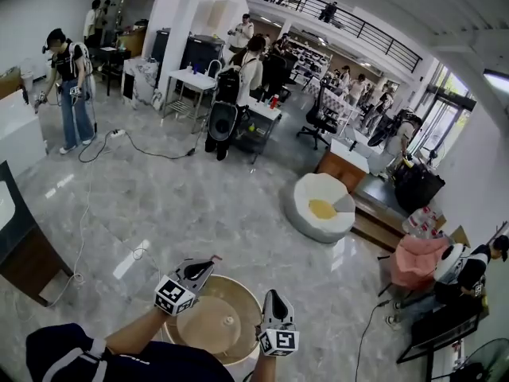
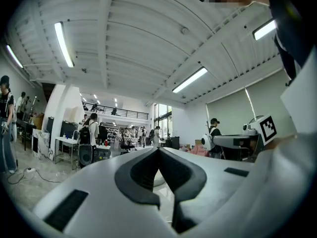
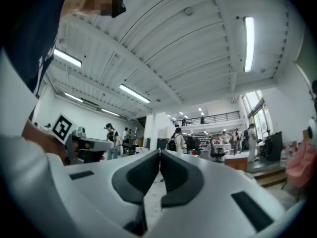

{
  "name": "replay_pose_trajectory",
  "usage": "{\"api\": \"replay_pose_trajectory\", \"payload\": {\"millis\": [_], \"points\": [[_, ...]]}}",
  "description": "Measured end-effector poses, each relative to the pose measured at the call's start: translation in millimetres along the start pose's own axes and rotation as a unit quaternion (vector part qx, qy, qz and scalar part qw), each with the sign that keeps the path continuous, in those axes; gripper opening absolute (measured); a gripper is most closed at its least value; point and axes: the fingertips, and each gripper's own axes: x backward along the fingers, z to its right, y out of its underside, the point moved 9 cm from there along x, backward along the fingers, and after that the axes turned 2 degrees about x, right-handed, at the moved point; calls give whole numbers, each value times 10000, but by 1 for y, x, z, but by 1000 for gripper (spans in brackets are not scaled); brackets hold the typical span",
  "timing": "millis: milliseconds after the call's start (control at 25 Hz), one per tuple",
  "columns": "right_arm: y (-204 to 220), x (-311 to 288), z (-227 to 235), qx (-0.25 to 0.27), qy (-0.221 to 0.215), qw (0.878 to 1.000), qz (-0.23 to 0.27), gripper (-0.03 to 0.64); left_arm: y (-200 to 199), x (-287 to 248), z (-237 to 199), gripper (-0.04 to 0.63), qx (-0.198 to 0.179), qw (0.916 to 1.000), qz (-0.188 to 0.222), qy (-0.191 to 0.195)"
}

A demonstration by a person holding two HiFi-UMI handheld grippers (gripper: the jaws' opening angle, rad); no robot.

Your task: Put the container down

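Observation:
A round tan container (image 1: 213, 323) with a small knob at its centre lies low in the head view, just in front of the person. My left gripper (image 1: 208, 263) hangs over its upper left rim and my right gripper (image 1: 272, 294) over its right rim. Neither holds it. In the left gripper view the left gripper (image 2: 158, 149) has its dark pads meeting at the tip with nothing between them. The right gripper (image 3: 159, 152) looks the same in the right gripper view. Both point level across the hall, and the container is hidden in these two views.
Grey marble floor runs ahead. A white round seat (image 1: 321, 206) with a yellow cushion stands ahead to the right, a pink chair (image 1: 416, 261) further right. A dark counter (image 1: 22, 249) is at the left, with cables (image 1: 83, 237) on the floor. Several people and tables stand farther back.

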Motion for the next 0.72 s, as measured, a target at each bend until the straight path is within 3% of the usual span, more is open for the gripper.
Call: {"api": "replay_pose_trajectory", "payload": {"millis": [240, 720], "points": [[6, -5, 4, -72, -124, 9999, -24, 26, 7, -7, -3, 25, 7, 10000, 14, 59], [8, -13, 9, -188, 81, 9997, -120, 26, 8, -13, -10, 25, 115, 9999, -55, 85]]}}
